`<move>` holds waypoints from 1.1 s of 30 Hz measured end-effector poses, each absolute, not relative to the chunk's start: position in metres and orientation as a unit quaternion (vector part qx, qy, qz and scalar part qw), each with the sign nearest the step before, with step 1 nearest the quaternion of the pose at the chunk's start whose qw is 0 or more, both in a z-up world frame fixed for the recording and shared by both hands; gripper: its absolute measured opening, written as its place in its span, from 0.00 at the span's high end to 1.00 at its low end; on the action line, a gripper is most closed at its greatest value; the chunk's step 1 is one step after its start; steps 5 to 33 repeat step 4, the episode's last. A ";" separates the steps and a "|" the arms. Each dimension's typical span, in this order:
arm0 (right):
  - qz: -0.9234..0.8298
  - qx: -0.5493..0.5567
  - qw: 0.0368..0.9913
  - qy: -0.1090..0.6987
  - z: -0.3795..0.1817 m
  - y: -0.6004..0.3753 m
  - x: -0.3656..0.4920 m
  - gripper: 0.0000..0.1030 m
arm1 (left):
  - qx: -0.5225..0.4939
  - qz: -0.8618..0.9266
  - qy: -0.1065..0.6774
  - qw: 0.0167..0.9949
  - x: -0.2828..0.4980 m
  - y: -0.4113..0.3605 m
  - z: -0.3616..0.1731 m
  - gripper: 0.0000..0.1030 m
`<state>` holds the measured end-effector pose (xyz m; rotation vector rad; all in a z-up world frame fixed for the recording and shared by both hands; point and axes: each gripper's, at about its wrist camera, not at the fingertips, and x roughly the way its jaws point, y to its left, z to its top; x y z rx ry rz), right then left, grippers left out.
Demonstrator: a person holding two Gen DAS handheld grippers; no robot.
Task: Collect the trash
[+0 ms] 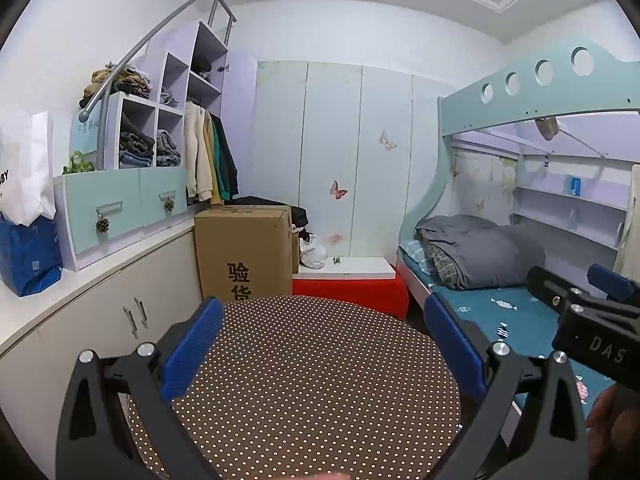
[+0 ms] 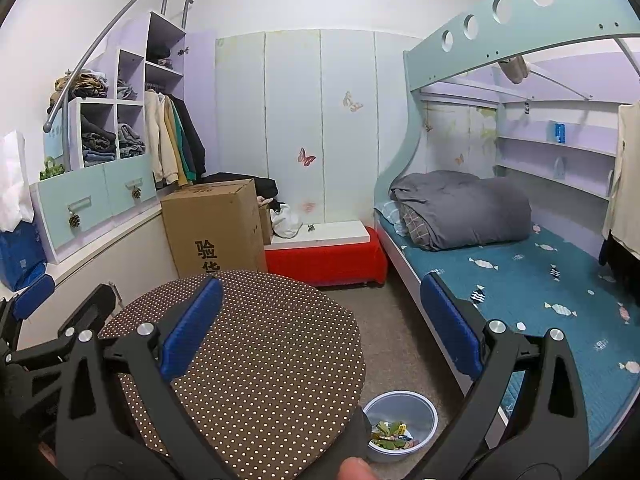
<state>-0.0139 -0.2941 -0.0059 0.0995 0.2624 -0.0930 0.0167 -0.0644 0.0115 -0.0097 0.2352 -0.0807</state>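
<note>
A round brown polka-dot table [image 1: 320, 380] fills the foreground; it also shows in the right wrist view [image 2: 264, 360]. My left gripper [image 1: 324, 344] is open and empty, held above the table top. My right gripper [image 2: 320, 324] is open and empty, over the table's right edge. A small grey-blue bin [image 2: 400, 424] stands on the floor below the table's right side, with green leaves and wrappers inside. The right gripper also shows at the right edge of the left wrist view [image 1: 592, 300]. The left gripper's blue finger [image 2: 32, 296] shows at the left of the right wrist view.
A cardboard box [image 1: 244, 252] and a red bench [image 1: 352, 288] stand behind the table. A bunk bed [image 2: 540, 280] with teal sheet and grey quilt is on the right. Cabinets, shelves with clothes and a blue bag [image 1: 28, 256] are on the left.
</note>
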 end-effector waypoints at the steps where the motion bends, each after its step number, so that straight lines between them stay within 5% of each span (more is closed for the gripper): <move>1: -0.046 0.050 0.989 0.131 -0.006 -0.294 -0.014 0.06 | -0.006 -0.041 0.119 0.992 0.017 -0.064 0.011 0.04; 33: -0.046 0.050 0.989 0.131 -0.006 -0.294 -0.013 0.06 | -0.004 -0.040 0.122 0.992 0.020 -0.061 0.012 0.04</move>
